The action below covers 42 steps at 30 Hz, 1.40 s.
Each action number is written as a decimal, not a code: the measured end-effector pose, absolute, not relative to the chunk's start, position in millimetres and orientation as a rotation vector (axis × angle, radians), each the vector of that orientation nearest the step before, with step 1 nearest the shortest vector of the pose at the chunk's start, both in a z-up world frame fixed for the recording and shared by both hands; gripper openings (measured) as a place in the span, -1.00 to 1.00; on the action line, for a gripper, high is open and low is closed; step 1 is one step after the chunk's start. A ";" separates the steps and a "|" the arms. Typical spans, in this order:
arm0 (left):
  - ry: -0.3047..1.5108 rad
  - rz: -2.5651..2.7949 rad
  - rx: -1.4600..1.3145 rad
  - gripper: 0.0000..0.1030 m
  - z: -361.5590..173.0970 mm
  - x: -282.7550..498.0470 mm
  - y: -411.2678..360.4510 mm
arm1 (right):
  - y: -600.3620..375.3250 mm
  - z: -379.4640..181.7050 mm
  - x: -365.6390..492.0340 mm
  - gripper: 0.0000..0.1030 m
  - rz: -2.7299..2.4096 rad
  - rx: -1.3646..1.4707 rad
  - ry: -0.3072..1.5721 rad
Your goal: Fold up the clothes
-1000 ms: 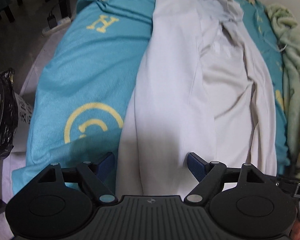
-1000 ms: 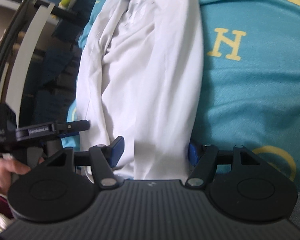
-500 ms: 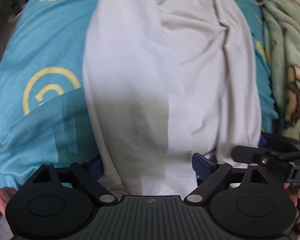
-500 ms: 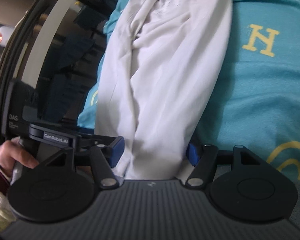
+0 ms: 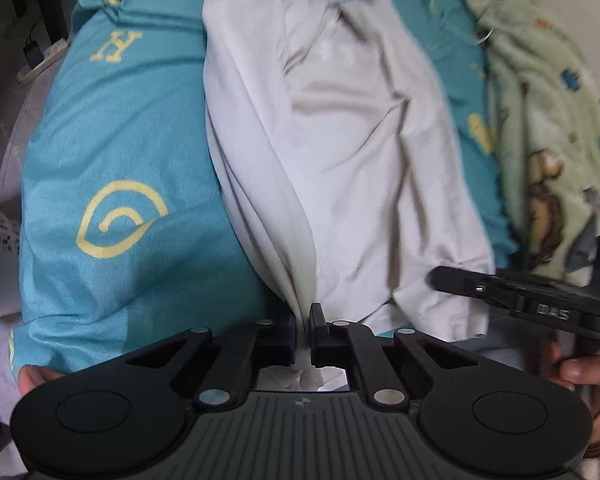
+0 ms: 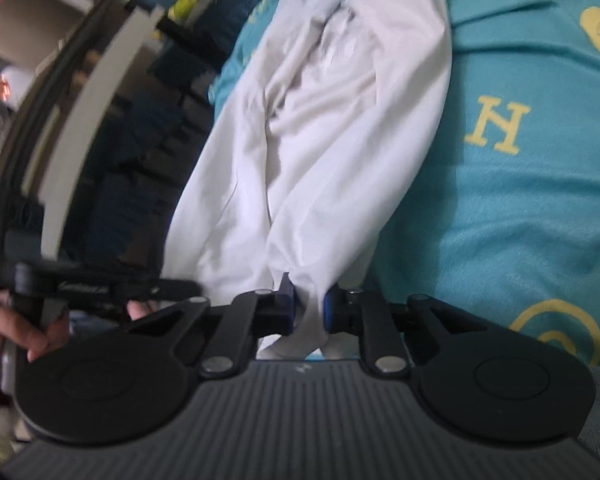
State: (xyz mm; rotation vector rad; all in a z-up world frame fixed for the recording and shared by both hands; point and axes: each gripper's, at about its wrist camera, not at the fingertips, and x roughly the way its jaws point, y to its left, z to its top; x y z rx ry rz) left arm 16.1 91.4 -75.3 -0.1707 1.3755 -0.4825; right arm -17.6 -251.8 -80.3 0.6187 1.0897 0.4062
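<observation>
On teal bedspread (image 5: 132, 152) | both tools pinch white garment (image 5: 340, 152) hem | clamped edge hidden

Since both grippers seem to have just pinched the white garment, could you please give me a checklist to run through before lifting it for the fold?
1. Left gripper shut on the white garment: ok.
2. Right gripper shut on the garment's near edge: ok.
3. Teal blanket not caught in either pinch: cannot tell, the cloth hides the pads.
4. Garment lying flat: not ok, it is wrinkled along the middle.
5. Green fleece blanket apart from the garment: ok.
</observation>
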 end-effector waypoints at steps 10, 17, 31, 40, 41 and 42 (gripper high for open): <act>1.138 -0.598 -0.299 -0.89 13.3 -5.7 92.1 | -275.8 -19.4 -57.1 -0.74 0.399 0.634 0.936; 1.082 -0.695 -0.337 -0.89 36.0 -86.1 106.6 | -288.7 -2.0 -120.6 -0.74 0.446 0.609 0.922; 0.913 -0.659 -0.462 -0.87 15.8 -12.1 112.2 | -295.0 29.3 -74.4 -0.73 0.423 0.593 0.779; 0.781 -0.584 -0.520 -0.87 -2.9 99.1 96.8 | -318.6 -2.3 62.2 -0.73 0.261 0.593 0.733; 0.782 -0.568 -0.522 -0.87 -12.0 115.1 93.3 | -321.9 -10.7 76.2 -0.73 0.238 0.594 0.737; 0.784 -0.552 -0.526 -0.87 -21.9 131.0 89.7 | -325.9 -20.8 89.1 -0.73 0.218 0.604 0.742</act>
